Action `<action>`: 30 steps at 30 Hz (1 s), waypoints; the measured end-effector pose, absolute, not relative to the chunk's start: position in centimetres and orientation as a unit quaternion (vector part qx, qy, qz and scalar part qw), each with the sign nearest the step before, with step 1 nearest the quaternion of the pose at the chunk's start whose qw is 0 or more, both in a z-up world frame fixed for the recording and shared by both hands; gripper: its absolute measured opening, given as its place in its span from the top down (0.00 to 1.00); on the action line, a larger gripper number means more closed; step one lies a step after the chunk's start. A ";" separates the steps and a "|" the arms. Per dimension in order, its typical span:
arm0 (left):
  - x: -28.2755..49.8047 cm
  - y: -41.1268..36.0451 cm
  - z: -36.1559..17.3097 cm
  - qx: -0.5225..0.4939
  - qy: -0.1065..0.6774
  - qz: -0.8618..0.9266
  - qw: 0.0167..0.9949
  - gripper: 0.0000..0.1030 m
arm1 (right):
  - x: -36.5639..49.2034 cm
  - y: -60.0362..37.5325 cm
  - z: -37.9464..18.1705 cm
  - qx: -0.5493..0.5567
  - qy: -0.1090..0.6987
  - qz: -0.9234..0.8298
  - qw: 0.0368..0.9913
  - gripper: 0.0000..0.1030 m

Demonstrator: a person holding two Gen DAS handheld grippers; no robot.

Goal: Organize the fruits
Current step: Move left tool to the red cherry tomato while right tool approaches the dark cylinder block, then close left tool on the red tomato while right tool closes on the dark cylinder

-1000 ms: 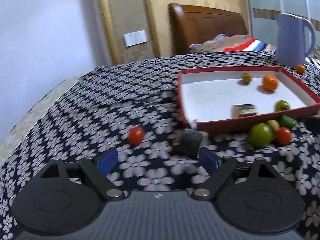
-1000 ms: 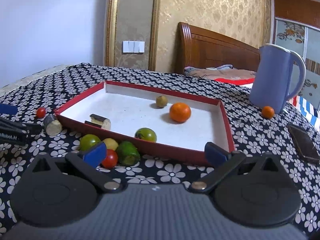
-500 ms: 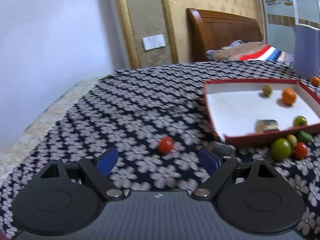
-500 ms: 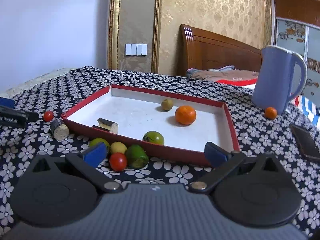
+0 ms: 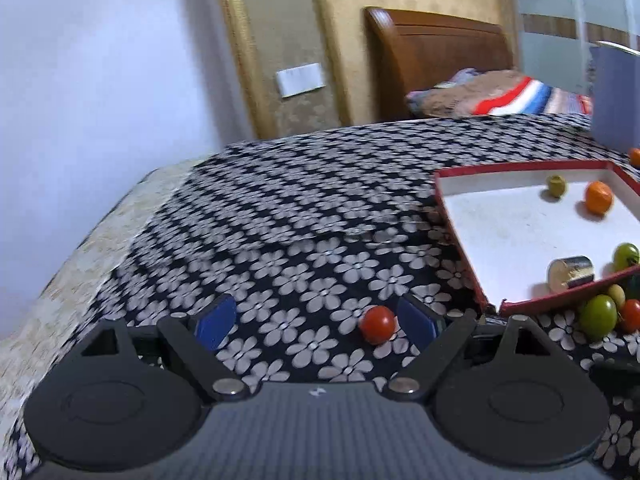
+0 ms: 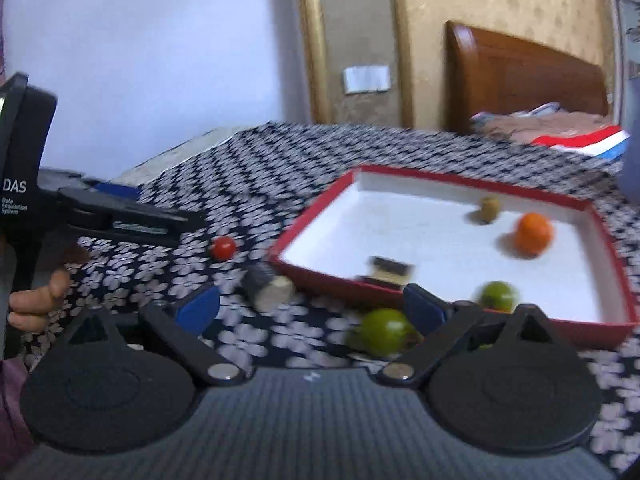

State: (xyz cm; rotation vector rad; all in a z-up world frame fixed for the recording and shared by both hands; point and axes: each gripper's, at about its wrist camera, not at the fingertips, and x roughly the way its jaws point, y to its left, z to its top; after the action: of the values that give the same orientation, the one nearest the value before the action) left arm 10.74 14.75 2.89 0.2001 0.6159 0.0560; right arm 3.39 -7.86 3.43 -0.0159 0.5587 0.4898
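1 small round red tomato point(image 5: 376, 324) lies on the flowered tablecloth point(image 5: 304, 216) off the red tray's point(image 5: 532, 304) left corner, inside our left gripper's point(image 5: 316, 318) released jaws, hugging its right finger; right gripper point(image 6: 310, 307) released, farther.

A black cloth with white flowers point(image 5: 304, 216) covers the worktop. Behind it stand a wooden headboard point(image 5: 440, 64) and a striped blanket point(image 5: 516, 98). A white wall switch point(image 5: 300, 79) sits on the gold-patterned wall, and a blue jug point(image 5: 616, 100) stands at the right edge
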 end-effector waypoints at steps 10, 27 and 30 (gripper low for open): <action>13.9 15.4 1.0 0.112 0.330 -0.048 0.936 0.14 | 6.0 -2.9 1.0 -0.009 0.326 0.232 0.917 0.14; 16.0 15.2 -1.4 0.114 0.361 -0.112 0.919 0.58 | 6.7 -2.4 0.5 -0.031 0.327 0.207 0.921 0.13; 16.1 15.3 -1.3 0.103 0.364 -0.122 0.918 0.73 | 6.9 -2.4 0.4 -0.023 0.330 0.202 0.922 0.13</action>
State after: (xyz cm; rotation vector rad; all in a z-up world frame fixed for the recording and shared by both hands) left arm 16.12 15.28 -1.32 0.2109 0.7490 -0.2515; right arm 6.93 -2.40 0.36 -0.0479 0.6770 0.4157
